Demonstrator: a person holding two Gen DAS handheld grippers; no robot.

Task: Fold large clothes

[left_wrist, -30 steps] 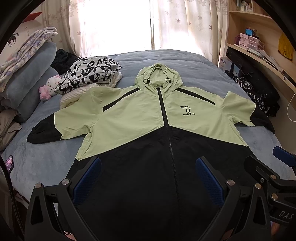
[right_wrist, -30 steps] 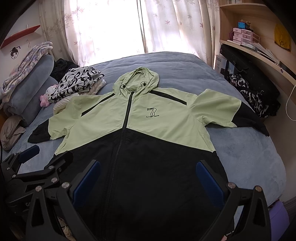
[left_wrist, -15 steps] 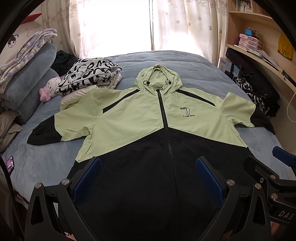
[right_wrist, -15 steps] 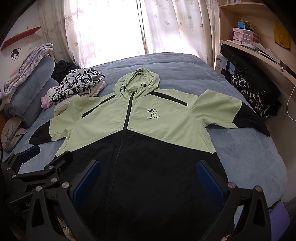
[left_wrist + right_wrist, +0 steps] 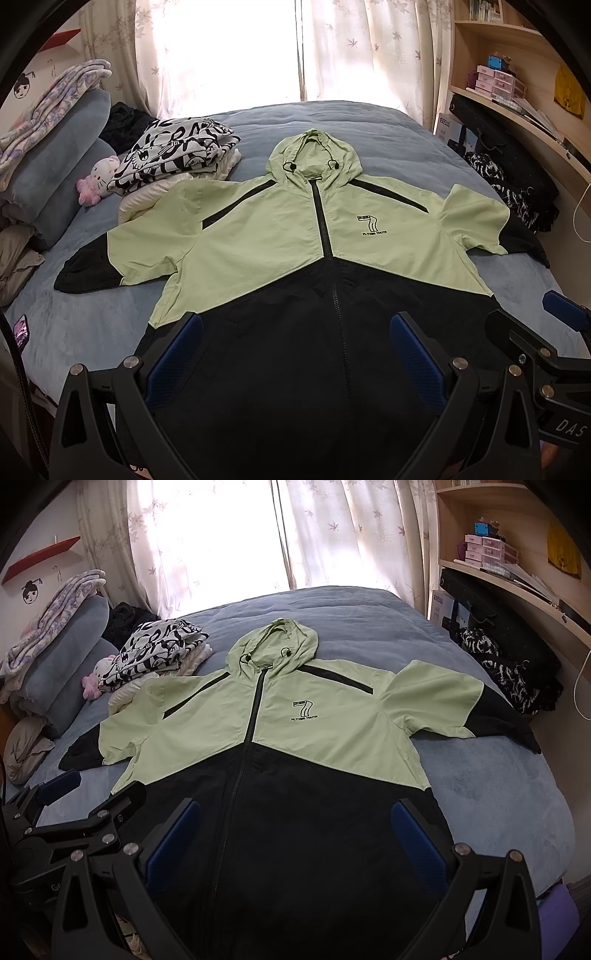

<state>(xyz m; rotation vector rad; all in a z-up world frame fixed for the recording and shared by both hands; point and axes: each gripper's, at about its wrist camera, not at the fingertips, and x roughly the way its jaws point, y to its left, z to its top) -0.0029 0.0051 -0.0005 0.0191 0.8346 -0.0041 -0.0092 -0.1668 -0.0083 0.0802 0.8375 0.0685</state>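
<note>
We see the hooded jacket spread flat, front up and zipped, on the blue bed. Our left gripper and right gripper hover over its black hem, jaws spread wide, gripping nothing.

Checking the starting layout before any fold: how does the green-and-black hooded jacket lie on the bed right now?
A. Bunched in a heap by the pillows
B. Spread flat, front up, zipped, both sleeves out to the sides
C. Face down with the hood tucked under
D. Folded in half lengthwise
B: the jacket lies spread on the bed, zipper and chest logo up, sleeves out sideways.
</note>
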